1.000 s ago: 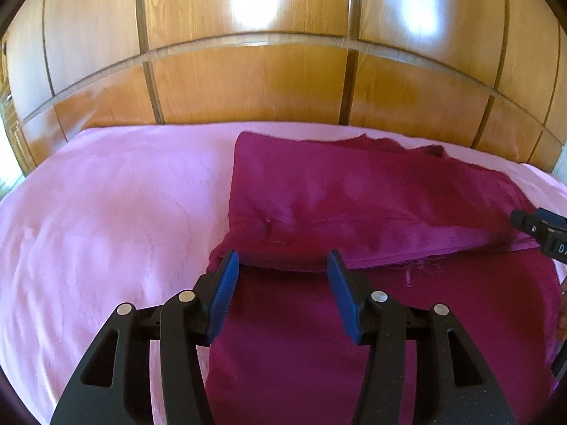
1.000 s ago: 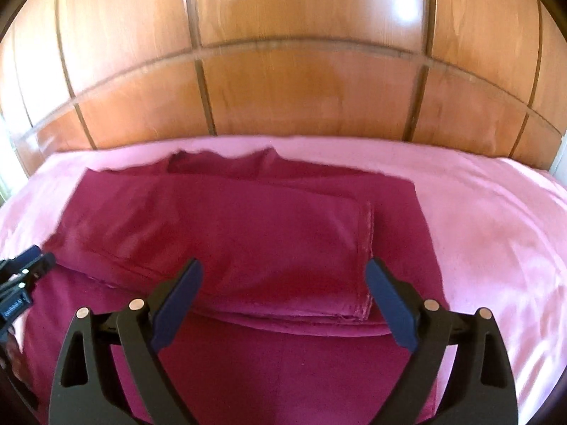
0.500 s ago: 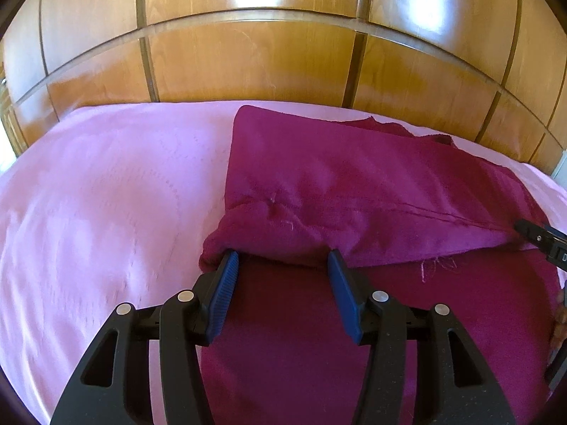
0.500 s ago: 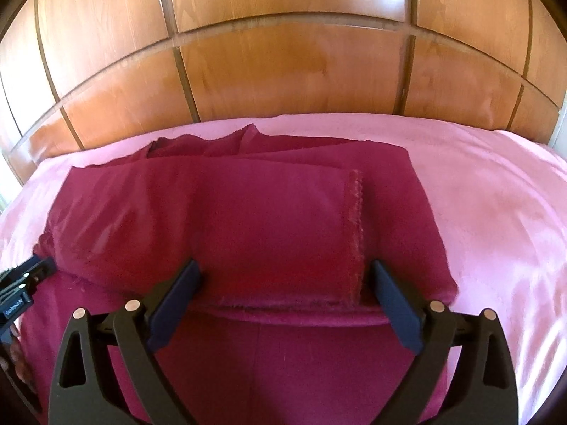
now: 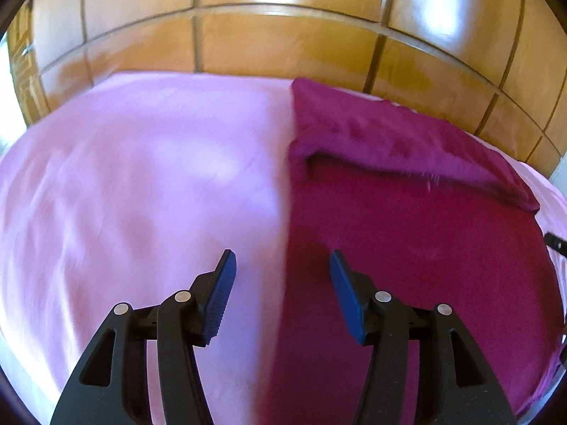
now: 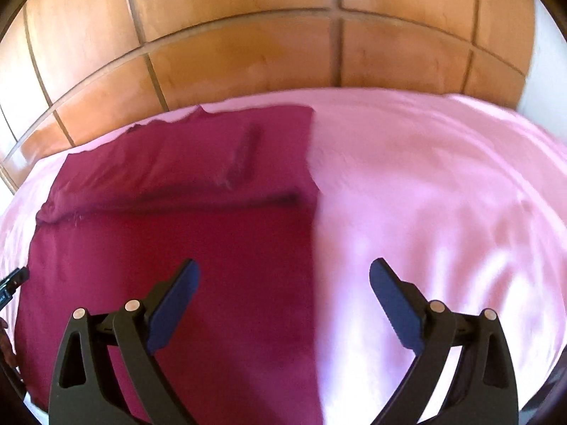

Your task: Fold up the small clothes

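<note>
Blurring across the maroon cloth [image 5: 407,241] and pink bed [image 5: 141,177]; near edge of cloth being cut off by frame.

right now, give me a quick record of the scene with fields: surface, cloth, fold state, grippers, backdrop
surface: pink bedsheet
cloth: dark red cloth, lying on the sheet
fold state: far part folded over toward the near part, doubled flap lying along the far edge; near part flat
left hand-held gripper: open, empty, straddling the cloth's left edge
right hand-held gripper: open, empty, straddling the cloth's right edge
backdrop: glossy wooden panels behind the bed
</note>
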The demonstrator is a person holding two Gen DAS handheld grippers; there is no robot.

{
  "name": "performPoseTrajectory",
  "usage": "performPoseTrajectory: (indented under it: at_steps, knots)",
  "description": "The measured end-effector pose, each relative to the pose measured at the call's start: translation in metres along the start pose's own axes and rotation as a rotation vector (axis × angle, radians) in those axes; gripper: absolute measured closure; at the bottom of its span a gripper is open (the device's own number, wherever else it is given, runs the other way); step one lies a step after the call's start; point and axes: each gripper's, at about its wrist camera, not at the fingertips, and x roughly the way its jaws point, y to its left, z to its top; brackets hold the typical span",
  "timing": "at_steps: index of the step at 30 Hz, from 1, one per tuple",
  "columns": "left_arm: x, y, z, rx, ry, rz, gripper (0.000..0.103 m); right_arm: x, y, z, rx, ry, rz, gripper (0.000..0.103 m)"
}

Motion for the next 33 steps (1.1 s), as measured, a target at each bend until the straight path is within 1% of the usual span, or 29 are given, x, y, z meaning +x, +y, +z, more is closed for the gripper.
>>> performPoseTrajectory:
  at_steps: [2, 3, 4, 9, 11, 12, 14, 15, 17, 18, 19, 20, 21, 22, 23, 25, 26, 28, 29, 30, 33]
  knots:
    - [-0.008, 0.008, -0.014, -0.024, 0.019, -0.015, 0.049, -0.008, -0.007, -0.015, 0.019, 0.026, 0.047, 0.011]
    - [-0.012, 0.01, -0.02, -0.029, 0.024, -0.017, 0.049, -0.011, -0.008, -0.021, 0.025, 0.039, 0.065, 0.017]
    - [-0.019, 0.012, -0.028, -0.035, 0.031, -0.019, 0.049, -0.016, -0.01, -0.032, 0.028, 0.057, 0.086, 0.02]
    - [-0.042, 0.021, -0.054, -0.055, 0.067, -0.042, 0.049, -0.045, -0.003, -0.072, -0.019, 0.104, 0.127, 0.027]
    - [-0.052, 0.025, -0.065, -0.068, 0.085, -0.057, 0.049, -0.06, 0.001, -0.089, -0.037, 0.14, 0.146, 0.031]
    - [-0.056, 0.026, -0.07, -0.07, 0.095, -0.063, 0.049, -0.065, 0.002, -0.096, -0.043, 0.158, 0.157, 0.035]
    - [-0.066, 0.026, -0.081, -0.052, 0.12, -0.085, 0.052, -0.076, 0.005, -0.111, -0.054, 0.205, 0.179, 0.042]
    - [-0.069, 0.025, -0.085, -0.044, 0.134, -0.099, 0.056, -0.078, 0.005, -0.117, -0.054, 0.227, 0.188, 0.046]
    - [-0.073, 0.023, -0.096, -0.022, 0.17, -0.132, 0.069, -0.079, 0.005, -0.127, -0.047, 0.277, 0.197, 0.053]
    - [-0.074, 0.021, -0.1, -0.008, 0.182, -0.142, 0.082, -0.078, 0.005, -0.131, -0.044, 0.303, 0.2, 0.061]
    - [-0.075, 0.019, -0.104, 0.007, 0.191, -0.154, 0.092, -0.078, 0.005, -0.134, -0.046, 0.319, 0.203, 0.071]
    - [-0.076, 0.016, -0.106, 0.028, 0.19, -0.157, 0.094, -0.077, 0.004, -0.133, -0.047, 0.329, 0.211, 0.078]
    - [-0.079, 0.015, -0.106, 0.044, 0.178, -0.163, 0.096, -0.076, 0.003, -0.13, -0.04, 0.337, 0.228, 0.089]
    - [-0.082, 0.014, -0.105, 0.043, 0.171, -0.182, 0.097, -0.079, 0.003, -0.124, -0.027, 0.335, 0.262, 0.093]
    - [-0.086, 0.017, -0.1, 0.024, 0.161, -0.22, 0.097, -0.081, 0.002, -0.12, -0.019, 0.327, 0.287, 0.094]
    - [-0.092, 0.024, -0.09, -0.024, 0.15, -0.287, 0.098, -0.089, 0.0, -0.108, 0.027, 0.29, 0.365, 0.094]
    - [-0.095, 0.03, -0.082, -0.071, 0.136, -0.344, 0.098, -0.092, -0.002, -0.1, 0.061, 0.265, 0.401, 0.094]
    - [-0.098, 0.038, -0.069, -0.128, 0.113, -0.408, 0.098, -0.093, -0.002, -0.084, 0.103, 0.22, 0.451, 0.094]
    - [-0.097, 0.041, -0.06, -0.152, 0.094, -0.441, 0.098, -0.091, -0.002, -0.078, 0.122, 0.203, 0.466, 0.094]
    - [-0.094, 0.043, -0.053, -0.166, 0.084, -0.457, 0.099, -0.087, -0.002, -0.069, 0.149, 0.185, 0.481, 0.094]
    - [-0.078, 0.046, -0.027, -0.207, 0.069, -0.495, 0.099, -0.073, 0.0, -0.049, 0.175, 0.147, 0.478, 0.095]
